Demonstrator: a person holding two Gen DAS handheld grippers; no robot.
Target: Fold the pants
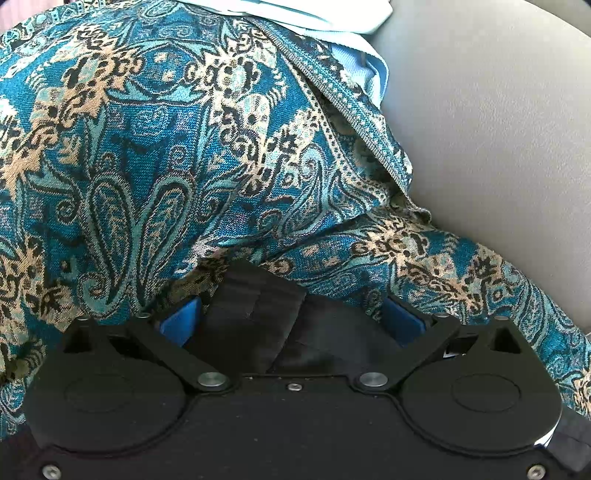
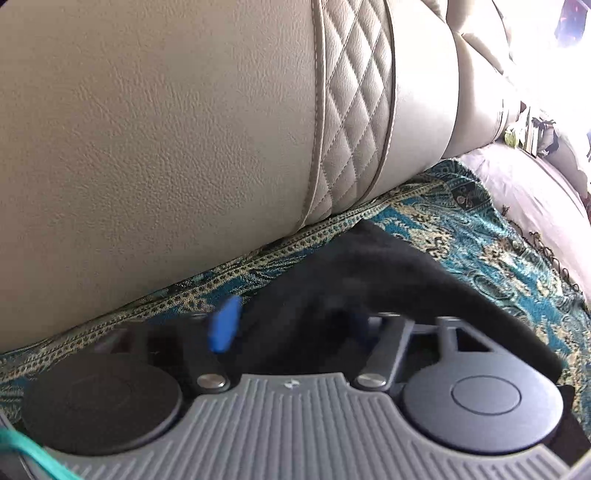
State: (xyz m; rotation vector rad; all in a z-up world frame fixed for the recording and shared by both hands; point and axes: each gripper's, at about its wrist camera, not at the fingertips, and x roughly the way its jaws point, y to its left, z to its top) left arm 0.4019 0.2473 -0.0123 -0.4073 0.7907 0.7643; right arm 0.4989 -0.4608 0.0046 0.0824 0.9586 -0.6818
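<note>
Pants (image 1: 266, 317): we see black cloth on the paisley throw (image 1: 155, 155).
Left gripper (image 1: 291, 321): fingers wide, pants bunched between.
Right gripper (image 2: 291, 325): fingers half-closed around pants; grip unclear.

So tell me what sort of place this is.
Probably a living room at home: black pants lie on a teal paisley throw spread over a beige leather sofa with a quilted panel, and folded pale-blue laundry sits nearby.

A beige leather sofa (image 2: 147, 129) carries everything. A teal paisley throw (image 1: 147, 166) covers its seat. Black pants (image 2: 369, 280) lie on the throw
</note>
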